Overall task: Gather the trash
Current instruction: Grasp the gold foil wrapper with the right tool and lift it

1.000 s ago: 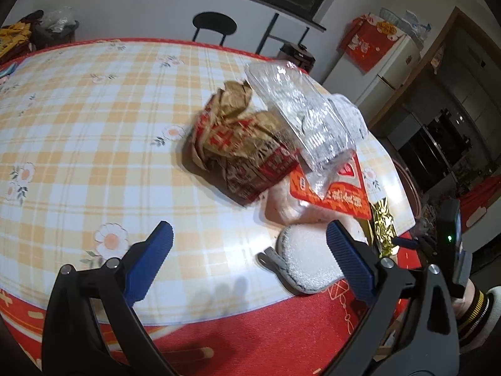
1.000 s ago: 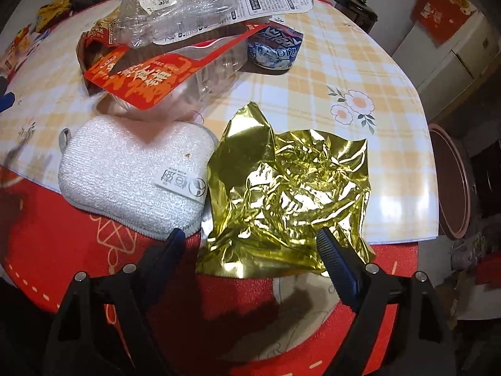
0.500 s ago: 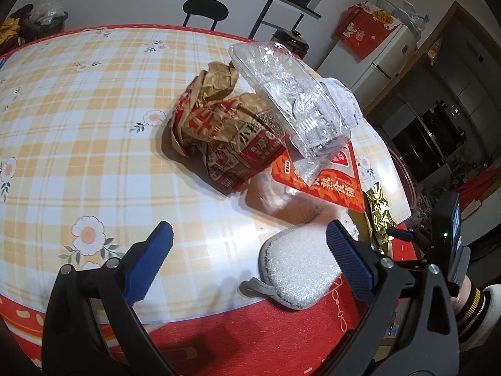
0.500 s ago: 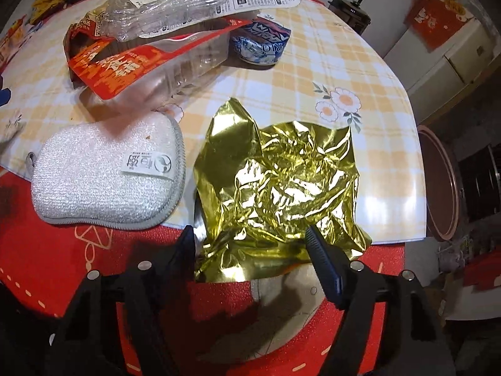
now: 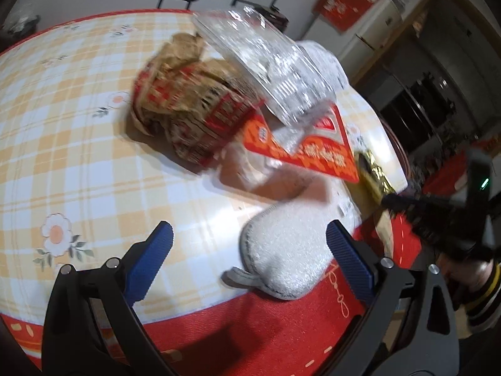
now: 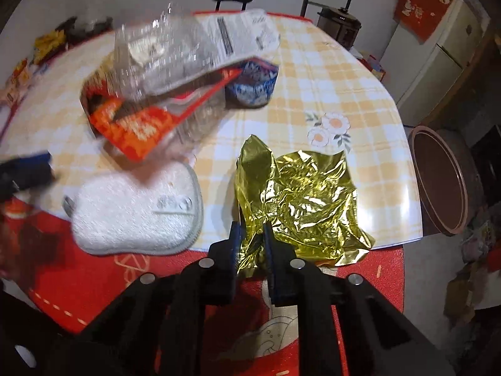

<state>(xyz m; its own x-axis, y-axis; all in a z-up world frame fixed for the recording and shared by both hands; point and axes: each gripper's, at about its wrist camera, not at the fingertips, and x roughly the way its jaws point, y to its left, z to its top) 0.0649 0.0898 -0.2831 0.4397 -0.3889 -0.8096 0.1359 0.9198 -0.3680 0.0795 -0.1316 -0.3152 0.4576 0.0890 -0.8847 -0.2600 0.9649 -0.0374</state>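
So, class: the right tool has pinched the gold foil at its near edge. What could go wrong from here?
1. The right tool has just been closing on only a corner of the gold foil wrapper; thin foil might tear or slip.
2. The open left tool is nearest the white sponge, which may not be trash.

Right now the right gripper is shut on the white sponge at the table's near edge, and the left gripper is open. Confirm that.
Not quite. The right gripper is shut on the gold foil wrapper, not the white sponge, which lies untouched beside it; its jaws have just closed on the foil's near edge. The right wrist view shows this. The left gripper is indeed open.
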